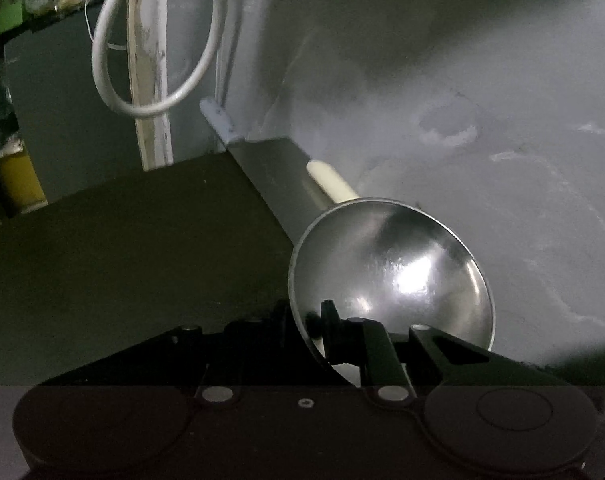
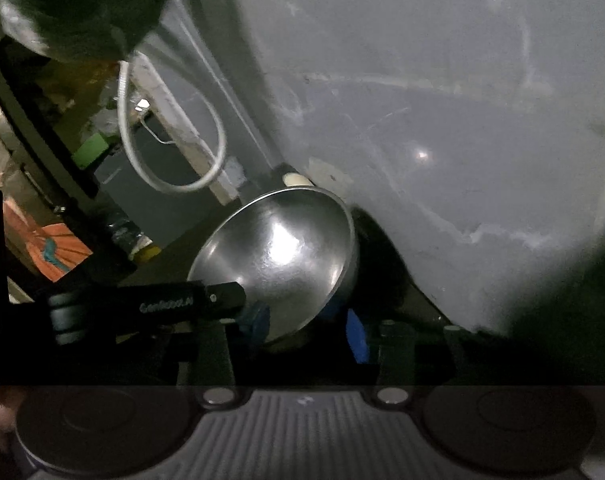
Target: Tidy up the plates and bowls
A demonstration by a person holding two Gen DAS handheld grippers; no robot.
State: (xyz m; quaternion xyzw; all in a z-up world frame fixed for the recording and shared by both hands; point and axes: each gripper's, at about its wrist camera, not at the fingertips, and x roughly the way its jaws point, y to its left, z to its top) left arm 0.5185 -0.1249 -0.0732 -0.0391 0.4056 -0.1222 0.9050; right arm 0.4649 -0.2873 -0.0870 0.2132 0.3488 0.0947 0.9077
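A shiny steel bowl (image 1: 394,264) is tilted on its side against a grey wall, its hollow facing the left wrist camera. My left gripper (image 1: 306,322) is shut on its near rim, one finger (image 1: 329,320) inside the bowl and the other outside. In the right wrist view the same bowl (image 2: 286,248) shows with the left gripper's black finger (image 2: 222,300) reaching its rim from the left. My right gripper (image 2: 308,328) sits just below the bowl. Its blue pads (image 2: 356,334) stand either side of the bowl's lower edge, the right one apart from the metal.
The grey plastered wall (image 1: 482,100) fills the right. A cream cylinder (image 1: 330,182) lies behind the bowl. A white cable loop (image 1: 142,108) hangs at the left above a dark counter (image 1: 122,260). Orange cloth (image 2: 50,248) and a green block (image 2: 90,150) sit far left.
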